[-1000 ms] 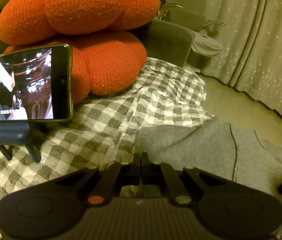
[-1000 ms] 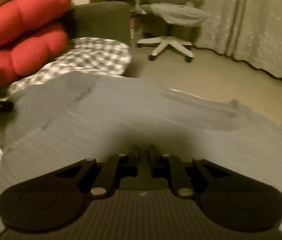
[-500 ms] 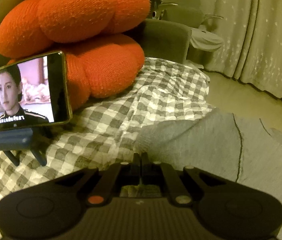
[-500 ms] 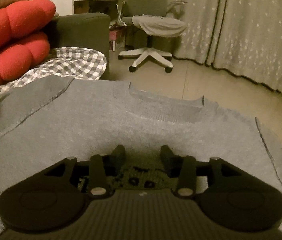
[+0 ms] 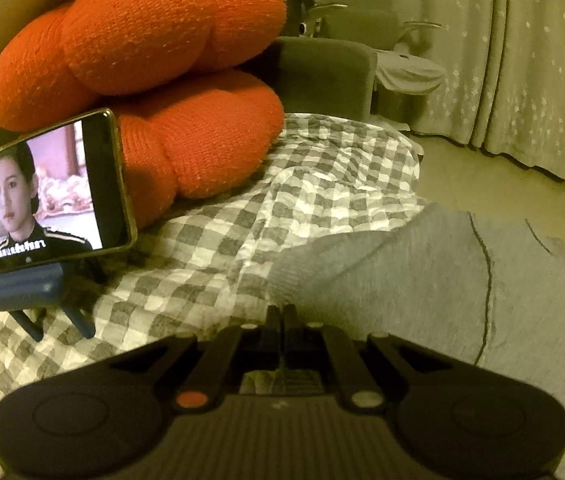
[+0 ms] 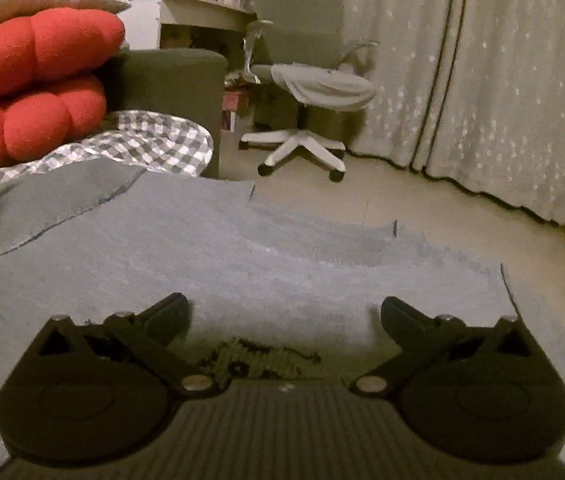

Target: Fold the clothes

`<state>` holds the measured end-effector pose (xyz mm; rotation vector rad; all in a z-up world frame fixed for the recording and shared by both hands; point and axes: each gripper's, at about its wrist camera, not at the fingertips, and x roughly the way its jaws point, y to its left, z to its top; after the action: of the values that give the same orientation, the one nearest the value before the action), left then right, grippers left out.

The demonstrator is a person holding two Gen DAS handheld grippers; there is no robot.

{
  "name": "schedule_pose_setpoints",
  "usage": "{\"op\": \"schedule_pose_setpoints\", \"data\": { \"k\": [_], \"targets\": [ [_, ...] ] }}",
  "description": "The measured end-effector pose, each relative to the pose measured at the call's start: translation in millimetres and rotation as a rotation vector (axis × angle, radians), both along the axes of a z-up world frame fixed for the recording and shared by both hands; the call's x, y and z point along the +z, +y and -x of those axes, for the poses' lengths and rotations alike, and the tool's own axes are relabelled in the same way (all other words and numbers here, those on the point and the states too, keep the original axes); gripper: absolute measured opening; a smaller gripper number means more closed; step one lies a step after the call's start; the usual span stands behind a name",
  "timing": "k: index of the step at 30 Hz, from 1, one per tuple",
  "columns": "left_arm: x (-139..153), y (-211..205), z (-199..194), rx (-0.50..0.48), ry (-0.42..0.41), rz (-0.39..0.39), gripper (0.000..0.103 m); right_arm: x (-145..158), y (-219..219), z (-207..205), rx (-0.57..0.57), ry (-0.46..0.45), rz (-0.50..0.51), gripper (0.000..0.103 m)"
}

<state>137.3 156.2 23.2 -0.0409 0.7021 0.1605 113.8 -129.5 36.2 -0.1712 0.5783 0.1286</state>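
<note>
— What are your grippers doing?
— My right gripper (image 6: 284, 312) is opening, jaws wide, nothing between them but the grey sweater (image 6: 242, 256) lying flat beneath. My left gripper (image 5: 281, 316) is pressed together at the sweater's edge; I can't tell whether it pinches cloth.
— And beyond?
— Checked blanket (image 5: 282, 200), a phone (image 5: 38, 196) on its stand, then orange cushions (image 5: 170, 60).

Sweater (image 6: 242, 248) on blanket (image 5: 282, 208), cushions (image 5: 154, 60) behind

Orange cushions (image 5: 154, 92), phone (image 5: 42, 196) leftward
</note>
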Motion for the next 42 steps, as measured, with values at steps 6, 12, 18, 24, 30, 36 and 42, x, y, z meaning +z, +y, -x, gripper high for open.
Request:
{"op": "schedule_pose_setpoints", "data": {
  "k": [6,12,18,24,30,36,42],
  "targets": [
    [0,-1,0,0.004,0.000,-0.002,0.002,-1,1,0,-0.001,0.016,-0.001,0.103],
    [0,-1,-1,0.016,0.003,0.001,0.003,2,-10,-10,-0.006,0.098,-0.082,0.091],
    [-1,1,-1,0.028,0.000,0.008,0.003,10,-69,-29,-0.132,0.082,-0.189,0.062],
    [1,6,-2,0.033,0.003,0.037,0.002,10,-160,-27,-0.342,0.052,-0.264,0.056],
    [15,23,-2,0.022,-0.013,0.155,0.005,18,-200,-14,-0.457,0.035,-0.375,0.033],
    [21,27,-25,0.010,-0.045,0.225,0.017,21,-190,-13,-0.453,0.037,-0.359,0.033],
    [5,13,-57,-0.043,-0.025,0.153,0.037,22,-187,-17,-0.412,0.039,-0.310,0.035]
  ]
}}
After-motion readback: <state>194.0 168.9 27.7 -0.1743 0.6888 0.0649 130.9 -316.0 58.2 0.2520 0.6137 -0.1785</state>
